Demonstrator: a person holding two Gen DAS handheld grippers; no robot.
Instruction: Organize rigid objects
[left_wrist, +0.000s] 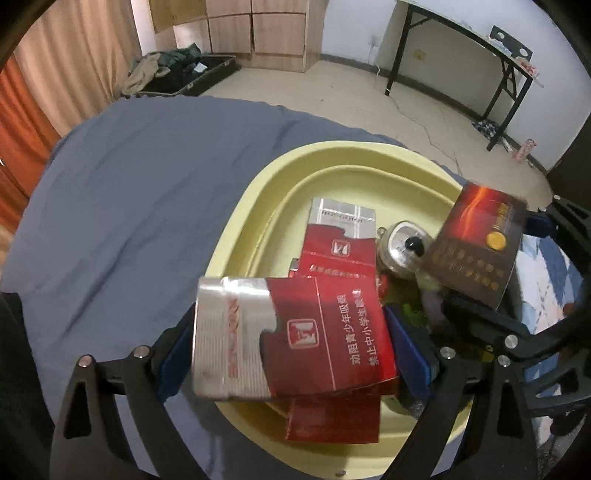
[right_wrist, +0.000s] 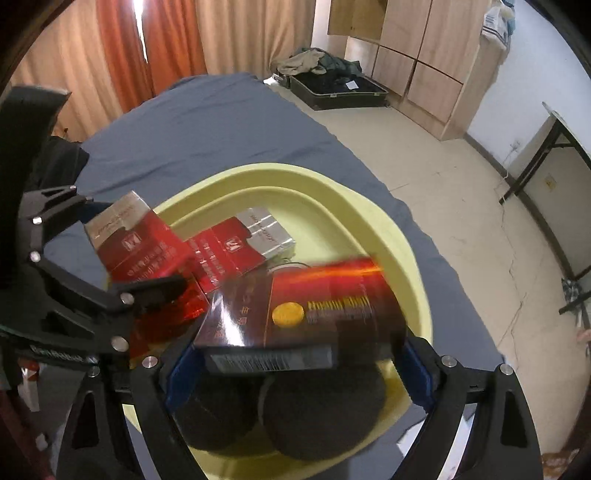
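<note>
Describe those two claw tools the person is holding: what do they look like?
Both the left gripper and right gripper are black plastic frames of angled struts, joined by round silver rivets. Each finger carries a blue pad on its inner face.

pale yellow basin (left_wrist: 280, 177) on blue sheet (left_wrist: 129, 192); red-and-silver pack (left_wrist: 291, 336); dark red-brown box (right_wrist: 306, 314).

Red-and-silver box (left_wrist: 295, 339) and dark red box (right_wrist: 306, 314) tilted above the yellow basin (left_wrist: 258, 192); similar red-and-silver box (left_wrist: 340, 240) lying inside near its centre.
</note>
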